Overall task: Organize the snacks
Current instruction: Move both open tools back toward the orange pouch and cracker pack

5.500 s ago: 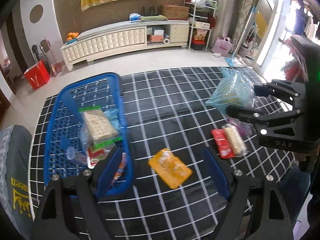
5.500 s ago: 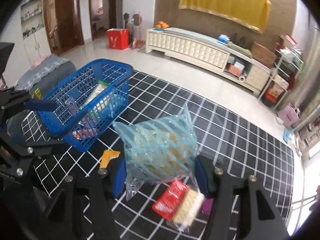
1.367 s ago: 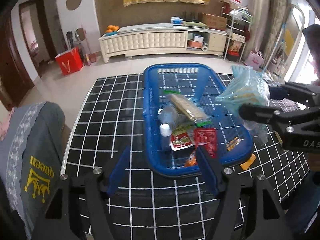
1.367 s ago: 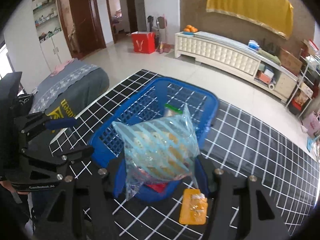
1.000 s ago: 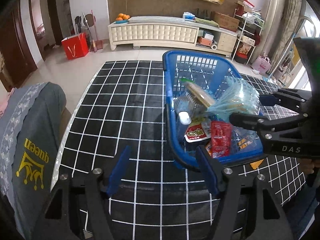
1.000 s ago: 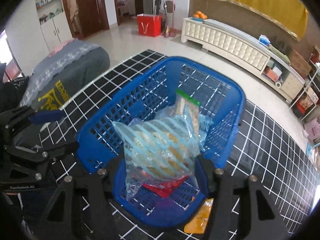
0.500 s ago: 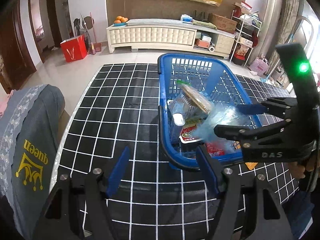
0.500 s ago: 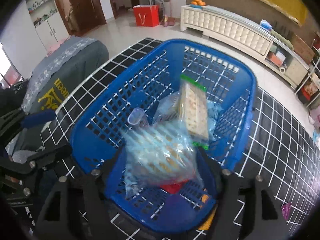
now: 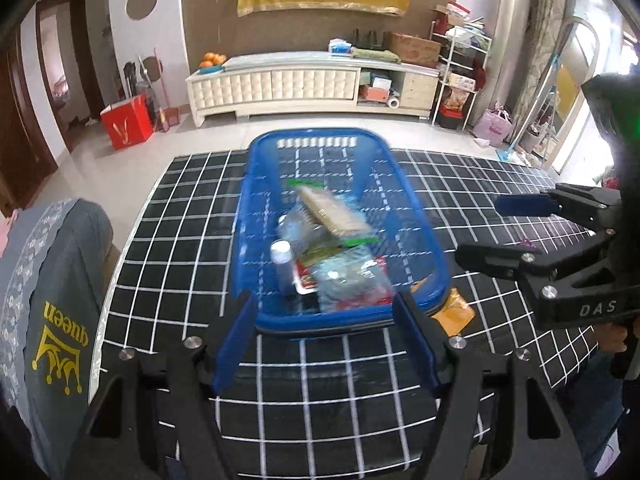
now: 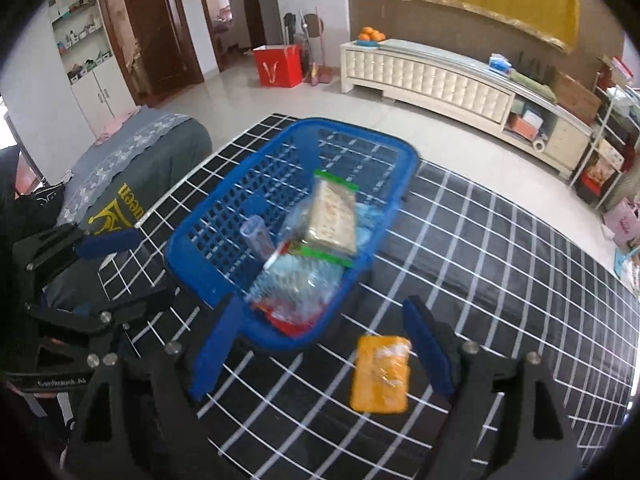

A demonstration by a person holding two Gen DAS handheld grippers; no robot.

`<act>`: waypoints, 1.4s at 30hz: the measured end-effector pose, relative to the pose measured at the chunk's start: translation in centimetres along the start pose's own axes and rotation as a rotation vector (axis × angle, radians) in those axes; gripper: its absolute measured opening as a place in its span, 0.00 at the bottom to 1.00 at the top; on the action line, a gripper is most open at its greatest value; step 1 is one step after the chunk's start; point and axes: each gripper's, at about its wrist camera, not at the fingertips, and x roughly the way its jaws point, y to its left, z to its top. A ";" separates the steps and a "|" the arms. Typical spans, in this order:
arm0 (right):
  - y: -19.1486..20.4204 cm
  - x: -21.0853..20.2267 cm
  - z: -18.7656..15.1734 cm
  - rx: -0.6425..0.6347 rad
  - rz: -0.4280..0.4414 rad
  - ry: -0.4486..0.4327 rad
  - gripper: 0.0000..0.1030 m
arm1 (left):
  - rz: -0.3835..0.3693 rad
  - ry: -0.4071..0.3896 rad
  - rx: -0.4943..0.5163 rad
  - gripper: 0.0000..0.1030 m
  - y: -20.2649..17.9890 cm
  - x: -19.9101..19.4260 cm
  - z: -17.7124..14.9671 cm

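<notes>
A blue plastic basket (image 9: pixel 424 236) stands on the black grid-patterned table and holds several snacks. The light blue striped bag (image 9: pixel 348 276) lies in its near end, also in the right wrist view (image 10: pixel 296 280), beside a cracker pack with green ends (image 10: pixel 332 216) and a red packet (image 10: pixel 288 316). My left gripper (image 9: pixel 324 344) is open and empty just before the basket's near rim. My right gripper (image 10: pixel 320 344) is open and empty above the table near the basket (image 10: pixel 208 224). An orange snack packet (image 10: pixel 380 376) lies on the table between the right fingers.
A grey cushion with a yellow crown print (image 9: pixel 52 304) sits at the table's left edge. The orange packet (image 9: pixel 456 312) pokes out beside the basket's near right corner. A white cabinet (image 9: pixel 288 84) and a red bag (image 9: pixel 126 126) stand beyond the table.
My right gripper opened and let the light blue striped bag drop into the basket, then pulled back to the right. The left gripper stayed open near the basket.
</notes>
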 end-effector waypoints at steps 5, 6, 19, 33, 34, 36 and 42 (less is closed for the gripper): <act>-2.5 -1.7 -1.7 0.031 -0.028 -0.010 0.83 | -0.044 -0.002 0.003 0.66 -3.1 0.2 0.3; -3.2 -2.3 -2.2 0.043 -0.031 -0.016 0.83 | -0.061 0.003 0.006 0.66 -3.9 0.3 0.4; -10.5 -4.1 -8.7 0.177 -0.095 -0.001 0.83 | -0.164 0.108 0.016 0.73 -12.4 4.1 0.0; -17.0 -2.2 -15.2 0.295 -0.153 0.043 0.83 | -0.043 0.271 -0.024 0.76 -17.8 12.3 -3.1; -17.3 -1.9 -15.4 0.297 -0.151 0.045 0.83 | -0.023 0.275 -0.040 0.76 -17.6 13.0 -3.2; -17.7 -1.4 -15.6 0.306 -0.152 0.052 0.83 | -0.008 0.289 -0.064 0.76 -17.4 14.3 -3.4; -18.9 -0.3 -16.1 0.333 -0.150 0.042 0.83 | 0.067 0.318 -0.172 0.76 -15.8 18.5 -3.3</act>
